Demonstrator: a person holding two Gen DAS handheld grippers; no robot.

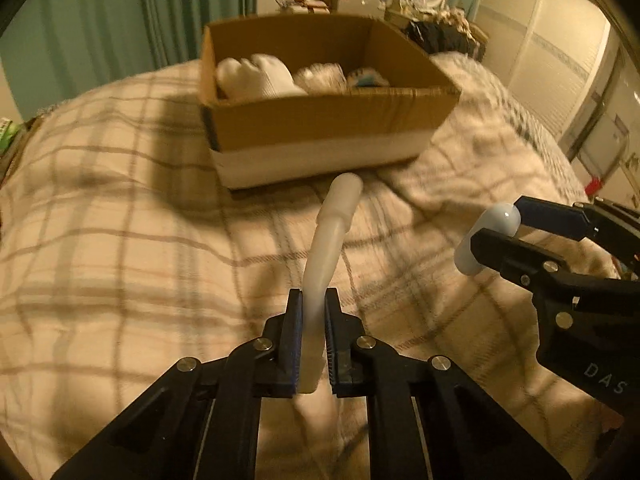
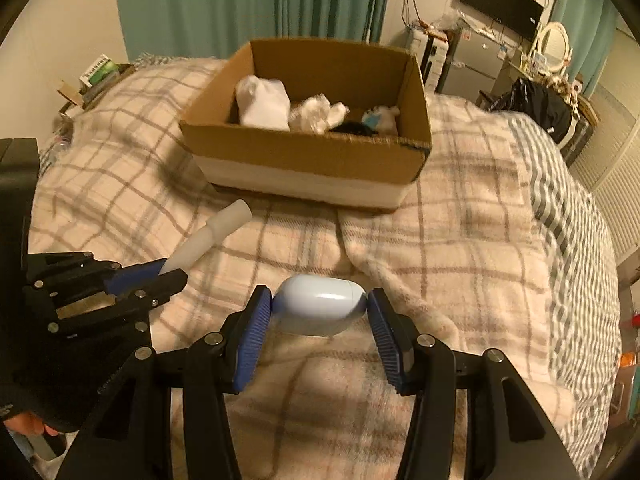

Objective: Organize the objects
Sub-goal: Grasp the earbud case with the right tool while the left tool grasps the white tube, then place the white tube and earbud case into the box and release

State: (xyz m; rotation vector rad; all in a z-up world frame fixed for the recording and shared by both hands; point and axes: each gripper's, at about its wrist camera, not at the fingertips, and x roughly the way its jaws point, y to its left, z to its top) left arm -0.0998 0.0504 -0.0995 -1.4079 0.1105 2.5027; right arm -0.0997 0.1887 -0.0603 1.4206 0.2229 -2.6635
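A plaid blanket (image 2: pixel 440 240) in cream with grey-brown lines covers the bed, and an open cardboard box (image 2: pixel 312 160) sits on it toward the far side, its lower front wall banded white. Inside the box lie a folded white cloth bundle (image 2: pixel 264 104) at the left, a crumpled white item (image 2: pixel 318 114) in the middle, and a small pale blue-and-white thing (image 2: pixel 380 116) at the right beside something dark that is too blurred to identify. The left gripper (image 1: pixel 314 320) has its jaws drawn narrow around the near end of a long white tapered tube (image 1: pixel 332 232), which sticks out forward and slightly to the right toward the box, its wider far end raised above the blanket just short of the box's front wall. In the right wrist view the same tube (image 2: pixel 212 236) shows at the left, angled up and to the right from the left gripper (image 2: pixel 168 272). The right gripper (image 2: pixel 320 320) holds a smooth, rounded pale blue case (image 2: pixel 320 304) across its width, one blue ribbed pad touching each end, above the near part of the blanket. From the left wrist view that case (image 1: pixel 486 236) appears at the right, clamped in the right gripper (image 1: pixel 500 232), well apart from the tube. A green curtain (image 2: pixel 248 0) hangs behind the bed, and a dark screen (image 2: pixel 500 0) is mounted on the far right wall.
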